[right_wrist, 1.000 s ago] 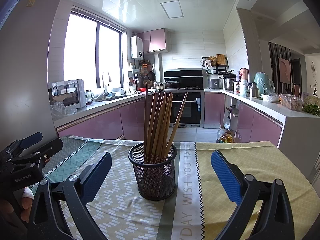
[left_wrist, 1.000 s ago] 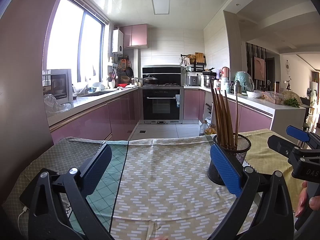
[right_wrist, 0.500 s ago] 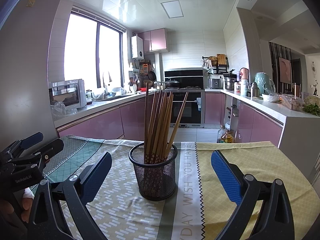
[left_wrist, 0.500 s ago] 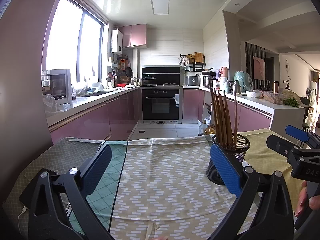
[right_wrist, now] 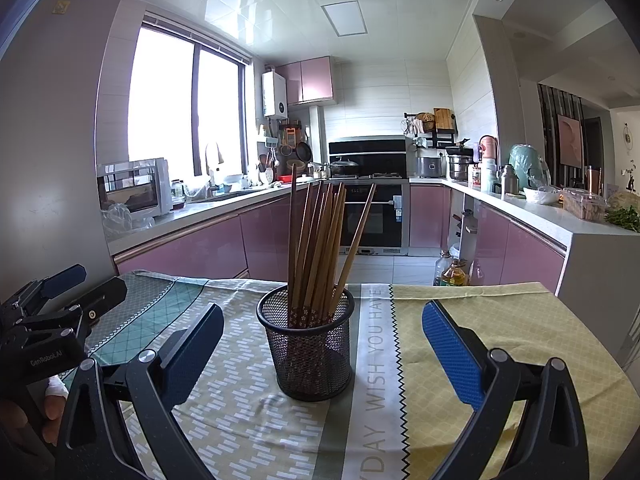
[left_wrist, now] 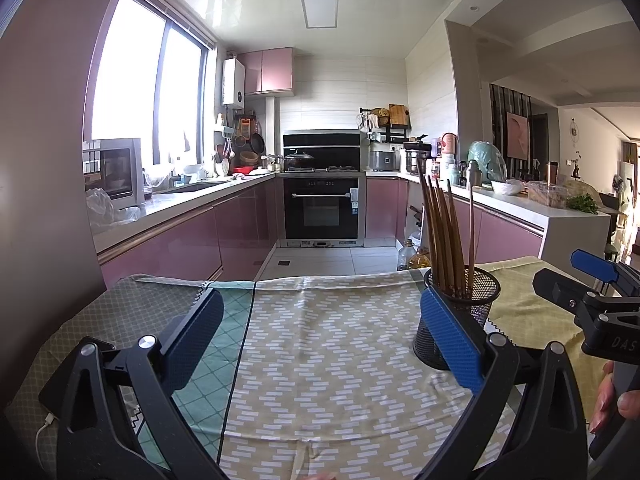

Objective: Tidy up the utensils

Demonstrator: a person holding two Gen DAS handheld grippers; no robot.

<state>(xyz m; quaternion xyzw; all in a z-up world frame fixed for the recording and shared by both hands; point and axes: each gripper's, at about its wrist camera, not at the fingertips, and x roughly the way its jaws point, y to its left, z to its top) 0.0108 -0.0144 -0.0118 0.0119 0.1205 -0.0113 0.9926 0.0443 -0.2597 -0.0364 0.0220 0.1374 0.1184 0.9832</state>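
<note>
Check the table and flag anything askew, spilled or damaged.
Nothing is spilled or damaged. The mesh holder stands upright with the chopsticks inside; one leans apart to the right. The tablecloth shows slight wrinkles.

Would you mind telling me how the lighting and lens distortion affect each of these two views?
Left wrist view: the window is blown out white and the walls bow strongly at the edges. Right wrist view: the same overexposed window, ceiling glare, and the mesh cup casts a soft shadow toward the camera.
</note>
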